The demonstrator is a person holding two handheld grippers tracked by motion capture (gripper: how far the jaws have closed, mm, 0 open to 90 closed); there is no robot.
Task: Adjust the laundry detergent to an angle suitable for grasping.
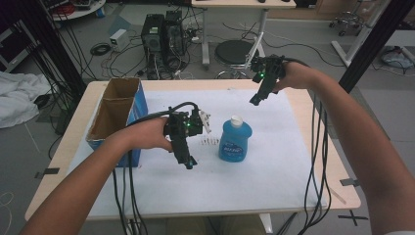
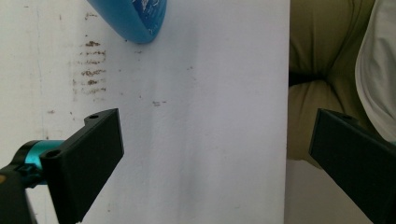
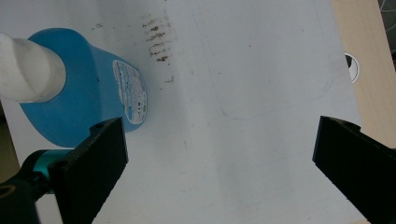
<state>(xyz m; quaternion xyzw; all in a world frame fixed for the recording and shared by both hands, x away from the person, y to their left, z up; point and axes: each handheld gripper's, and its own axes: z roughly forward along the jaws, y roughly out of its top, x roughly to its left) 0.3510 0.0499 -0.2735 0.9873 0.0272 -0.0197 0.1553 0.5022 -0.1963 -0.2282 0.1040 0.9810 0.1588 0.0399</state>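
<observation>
A blue bottle (image 1: 235, 142) with a white cap stands upright near the middle of the white mat (image 1: 274, 171). My left gripper (image 1: 188, 161) hangs just left of the bottle, pointing down, open and holding nothing. In the left gripper view the bottle's blue base (image 2: 135, 18) sits at the top left, beyond the wide-apart jaws. My right gripper (image 1: 256, 99) is raised over the far side of the mat, behind the bottle, open and empty. The right gripper view looks down on the bottle (image 3: 74, 88) and its white cap (image 3: 28, 70) at the left.
An open cardboard box (image 1: 115, 117) with blue sides stands at the table's left edge. A patch of brown marks (image 1: 209, 142) lies on the mat between my left gripper and the bottle. Cables trail off the table's front. Computer towers and a stool stand behind the table.
</observation>
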